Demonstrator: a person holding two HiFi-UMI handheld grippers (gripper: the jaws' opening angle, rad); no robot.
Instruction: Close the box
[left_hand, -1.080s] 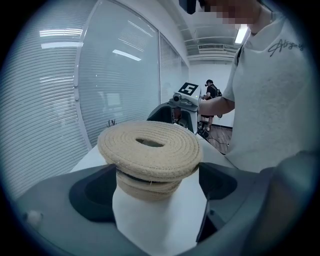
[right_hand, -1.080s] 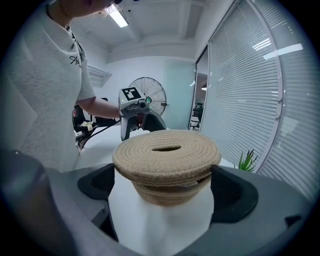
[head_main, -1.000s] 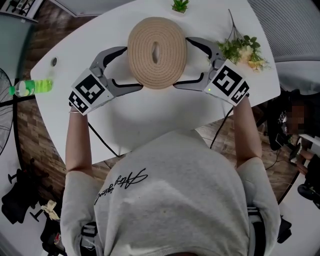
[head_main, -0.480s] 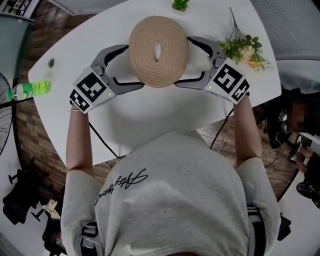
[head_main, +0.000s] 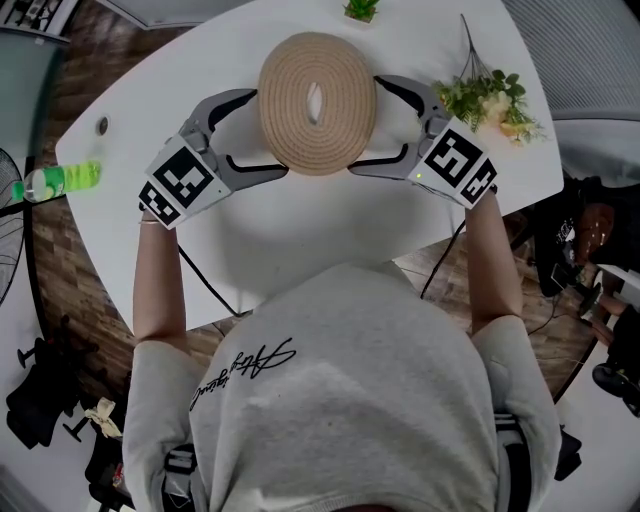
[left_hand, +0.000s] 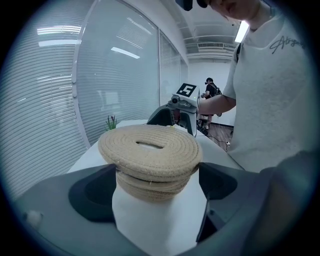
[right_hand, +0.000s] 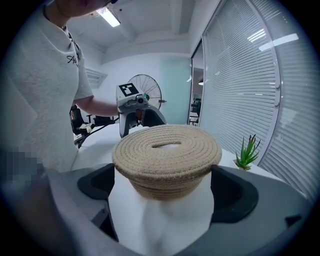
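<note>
On the white counter (head_main: 300, 230) the coiled-rope lid (head_main: 317, 100) already caps its rope box (left_hand: 150, 184), seemingly slightly askew, with left tongs (head_main: 265, 135) and right tongs (head_main: 366, 125) gaping around it, gripping nothing.

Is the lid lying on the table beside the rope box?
No, in the right gripper view the lid sits on top of the rope box.

The head view looks steeply down on the worktop (head_main: 300, 230). Both gripper views sit close at 9 and 3 o'clock, facing across the shared box (head_main: 340, 110).
</note>
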